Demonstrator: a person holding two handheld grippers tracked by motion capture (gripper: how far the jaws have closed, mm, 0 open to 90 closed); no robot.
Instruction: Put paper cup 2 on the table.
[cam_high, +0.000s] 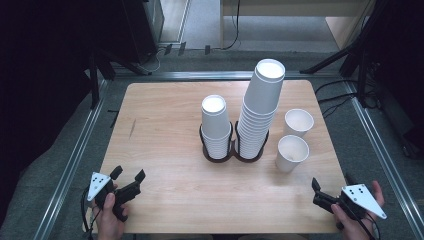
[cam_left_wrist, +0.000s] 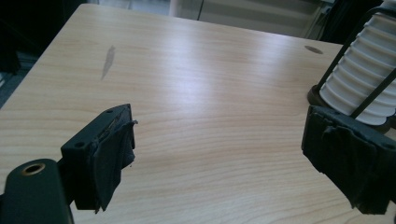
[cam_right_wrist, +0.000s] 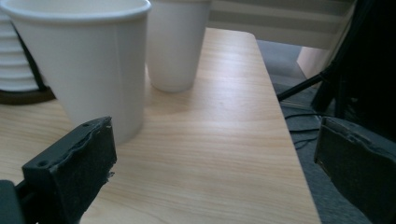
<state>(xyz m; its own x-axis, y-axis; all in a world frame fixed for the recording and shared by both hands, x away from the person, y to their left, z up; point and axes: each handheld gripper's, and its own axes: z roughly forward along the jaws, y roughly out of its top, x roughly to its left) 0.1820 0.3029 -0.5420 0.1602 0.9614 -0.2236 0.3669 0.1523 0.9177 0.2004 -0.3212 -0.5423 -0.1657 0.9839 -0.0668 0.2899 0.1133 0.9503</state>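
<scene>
Both tongs, left and right, are held agape and empty at the desk's near edge. Two loose cups are seen far right; the tall stack could be toppled by a careless sideways reach.

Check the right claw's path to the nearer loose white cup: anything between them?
Nothing visible. The right claw sits open at the near right edge of the light wooden table, with bare tabletop between it and the nearer loose white paper cup. The second loose white paper cup stands behind that one, out of the path.
</scene>
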